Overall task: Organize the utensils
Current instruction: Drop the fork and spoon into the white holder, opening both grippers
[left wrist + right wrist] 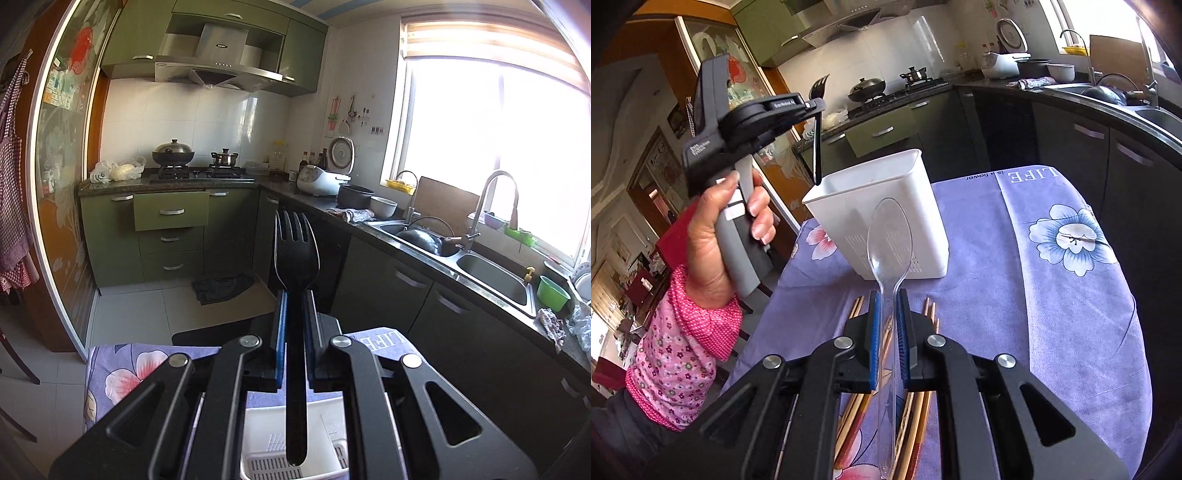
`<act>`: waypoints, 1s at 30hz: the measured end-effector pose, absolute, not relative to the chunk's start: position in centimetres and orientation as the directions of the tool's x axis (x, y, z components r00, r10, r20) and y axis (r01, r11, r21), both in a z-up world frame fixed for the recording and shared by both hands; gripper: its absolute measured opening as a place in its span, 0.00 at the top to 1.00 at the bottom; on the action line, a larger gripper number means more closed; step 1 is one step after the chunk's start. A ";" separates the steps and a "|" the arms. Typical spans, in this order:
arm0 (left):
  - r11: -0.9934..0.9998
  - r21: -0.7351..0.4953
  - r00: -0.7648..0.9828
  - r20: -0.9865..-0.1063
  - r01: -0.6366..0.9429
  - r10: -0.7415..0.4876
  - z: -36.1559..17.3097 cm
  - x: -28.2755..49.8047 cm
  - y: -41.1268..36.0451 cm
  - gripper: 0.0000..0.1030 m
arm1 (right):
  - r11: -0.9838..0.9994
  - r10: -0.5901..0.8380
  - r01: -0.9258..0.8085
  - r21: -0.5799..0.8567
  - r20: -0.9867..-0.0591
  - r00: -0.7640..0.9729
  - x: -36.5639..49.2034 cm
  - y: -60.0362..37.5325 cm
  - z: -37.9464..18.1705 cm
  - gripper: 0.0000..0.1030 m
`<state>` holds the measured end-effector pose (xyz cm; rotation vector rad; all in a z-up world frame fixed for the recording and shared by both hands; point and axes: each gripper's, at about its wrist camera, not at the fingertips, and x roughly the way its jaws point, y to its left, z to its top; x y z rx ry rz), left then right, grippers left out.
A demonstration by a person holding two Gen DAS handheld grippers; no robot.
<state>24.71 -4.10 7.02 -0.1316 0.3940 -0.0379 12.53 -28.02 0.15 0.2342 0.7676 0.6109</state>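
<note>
the white plastic rectangular utensil holder (pixel 882 218) stands upright on the purple floral tablecloth (pixel 1052 295), its perforated lower walls facing the right wrist camera; nothing can be seen inside it, though its depth is mostly hidden. to its left, the left hand (pixel 727 236) in a pink patterned sleeve holds the left gripper (pixel 817 105), whose blue-padded jaws are clamped on a black plastic fork (pixel 295 295). the fork hangs tines-up, its handle tip just above the holder's left rim. in the left wrist view the same handle points down over the holder's slotted floor. further right and nearer the camera, the right gripper (pixel 888 332) is closed on a clear plastic spoon (pixel 889 251), bowl pointing toward the holder's front wall, apart from it. beneath that gripper, a bundle of wooden chopsticks (pixel 916 424) lies on the cloth. behind the table is a kitchen with green cabinets (pixel 170 221), a gas stove carrying two pots (pixel 199 171), a steel double sink (pixel 480 266) and a bright window (pixel 498 147).
</note>
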 end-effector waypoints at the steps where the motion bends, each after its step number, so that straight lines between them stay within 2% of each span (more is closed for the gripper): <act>1: 0.991 -0.134 0.922 -0.382 0.007 -0.058 6.5 24.9 -4.1 0.92 | 0.803 0.596 -0.431 0.412 -0.575 0.560 12.6 -28.0 0.3 0.91; 11: 0.994 -0.106 0.905 -0.423 -0.001 -0.044 1.9 24.3 -4.0 0.90 | 0.796 0.606 -0.454 0.401 -0.511 0.610 13.6 -27.3 3.2 0.91; 15: 0.997 -0.079 0.903 -0.427 0.006 -0.039 1.8 23.2 -3.8 0.74 | 0.803 0.595 -0.460 0.378 -0.474 0.650 14.6 -26.7 5.3 0.91; 17: 0.996 -0.085 0.903 -0.428 0.007 -0.043 2.1 22.5 -3.3 0.73 | 0.806 0.590 -0.467 0.362 -0.450 0.670 15.3 -26.2 6.6 0.91; 20: 0.996 -0.089 0.908 -0.418 0.003 -0.040 3.1 20.9 -2.4 0.73 | 0.809 0.586 -0.477 0.343 -0.406 0.701 16.8 -25.1 8.5 0.91; 24: 0.993 -0.118 0.917 -0.397 -0.016 -0.032 4.2 17.8 -0.3 0.67 | 0.820 0.568 -0.477 0.317 -0.341 0.749 19.1 -23.6 10.8 0.91; 30: 0.988 -0.145 0.916 -0.401 -0.051 -0.012 4.5 14.2 2.9 0.66 | 0.872 0.476 -0.427 0.238 -0.221 0.851 22.5 -21.3 13.1 0.91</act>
